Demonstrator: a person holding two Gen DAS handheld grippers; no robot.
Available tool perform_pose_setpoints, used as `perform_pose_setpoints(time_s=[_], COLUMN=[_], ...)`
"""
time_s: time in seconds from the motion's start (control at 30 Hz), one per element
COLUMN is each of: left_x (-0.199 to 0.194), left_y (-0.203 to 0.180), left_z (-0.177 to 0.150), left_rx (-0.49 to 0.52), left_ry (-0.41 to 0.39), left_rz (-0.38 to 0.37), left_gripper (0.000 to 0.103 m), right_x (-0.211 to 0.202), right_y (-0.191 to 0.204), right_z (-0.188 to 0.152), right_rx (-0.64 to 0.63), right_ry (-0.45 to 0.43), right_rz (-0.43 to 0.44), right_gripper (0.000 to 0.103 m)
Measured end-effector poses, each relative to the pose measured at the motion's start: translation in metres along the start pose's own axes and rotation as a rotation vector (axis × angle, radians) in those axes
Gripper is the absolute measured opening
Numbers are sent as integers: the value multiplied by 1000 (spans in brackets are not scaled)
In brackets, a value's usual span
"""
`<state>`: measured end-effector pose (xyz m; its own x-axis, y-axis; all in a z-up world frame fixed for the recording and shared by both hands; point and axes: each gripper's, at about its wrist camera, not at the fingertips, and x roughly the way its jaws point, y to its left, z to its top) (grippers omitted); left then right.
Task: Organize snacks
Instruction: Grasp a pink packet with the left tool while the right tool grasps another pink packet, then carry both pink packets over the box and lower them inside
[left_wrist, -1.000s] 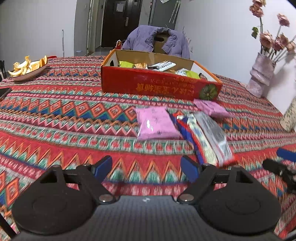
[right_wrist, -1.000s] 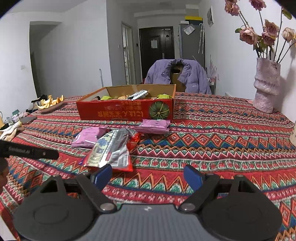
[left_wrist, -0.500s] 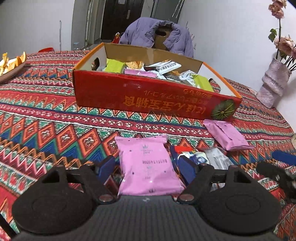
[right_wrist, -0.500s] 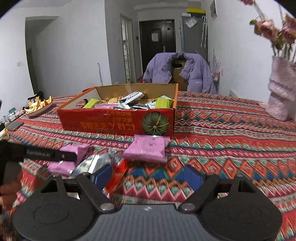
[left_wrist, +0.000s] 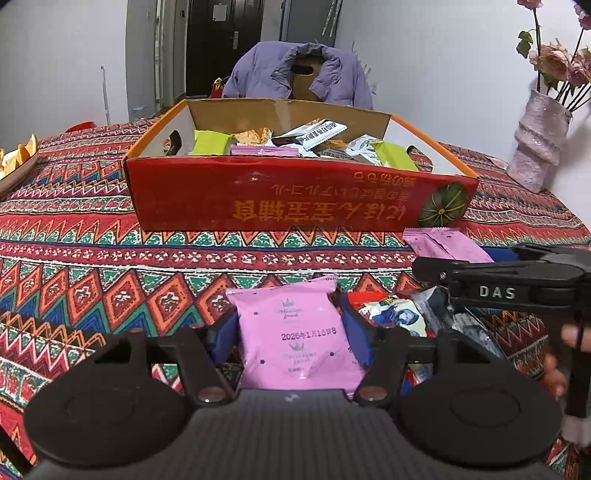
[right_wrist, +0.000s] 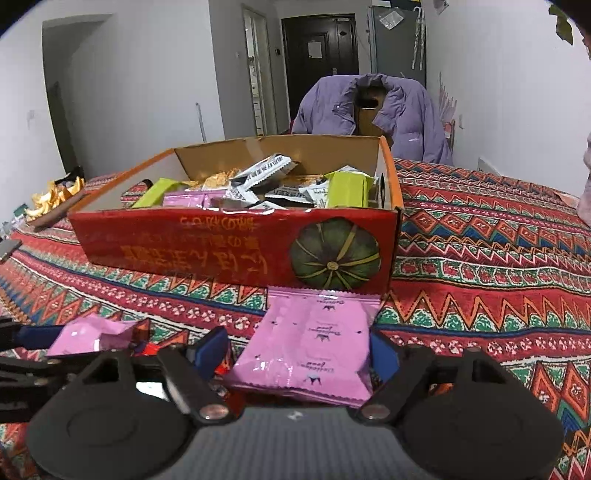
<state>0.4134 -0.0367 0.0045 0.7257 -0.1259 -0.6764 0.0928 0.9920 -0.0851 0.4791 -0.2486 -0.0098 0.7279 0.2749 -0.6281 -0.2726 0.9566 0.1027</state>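
Note:
A red cardboard box (left_wrist: 295, 199) holding several snack packets stands on the patterned tablecloth; it also shows in the right wrist view (right_wrist: 236, 240). My left gripper (left_wrist: 290, 332) has its blue fingers closed against both sides of a pink snack packet (left_wrist: 295, 339). My right gripper (right_wrist: 299, 350) straddles a second pink packet (right_wrist: 314, 347) lying in front of the box, its fingers at the packet's sides with a gap on the left. The left-held packet shows in the right wrist view (right_wrist: 92, 334). Red and silver packets (left_wrist: 399, 314) lie to the right of the left gripper.
A pink vase with flowers (left_wrist: 535, 147) stands at the right of the table. A plate of orange peel (left_wrist: 18, 162) sits at the far left. A chair with a purple jacket (left_wrist: 299, 74) stands behind the table. The right gripper's body (left_wrist: 517, 284) crosses the left view.
Both grippers moved forward and down toward the box. The left fingers narrowed onto the pink packet. The right gripper came over the second pink packet.

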Motion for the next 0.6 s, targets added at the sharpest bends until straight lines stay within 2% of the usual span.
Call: perform_pose_setpoints(time_s=[0.07, 0.27, 0.43, 0.6], left_x=[-5, -38, -83, -127], left_y=[2, 8, 15, 23], left_z=[0, 2, -9, -30], left_rx=[1, -13, -22, -41], left_ry=[-10, -63, -117, -147], left_rz=[11, 28, 40, 51], left_gripper=[62, 62, 62, 62], right_x=[0, -26, -85, -147], right_y=[-1, -4, 1, 17], right_z=[0, -3, -17, -44], right_rx=[-3, -6, -8, -24], right_ry=[-3, -16, -74, -115], right_rz=[-10, -35, -56, -41], right_gripper=[61, 61, 61, 61])
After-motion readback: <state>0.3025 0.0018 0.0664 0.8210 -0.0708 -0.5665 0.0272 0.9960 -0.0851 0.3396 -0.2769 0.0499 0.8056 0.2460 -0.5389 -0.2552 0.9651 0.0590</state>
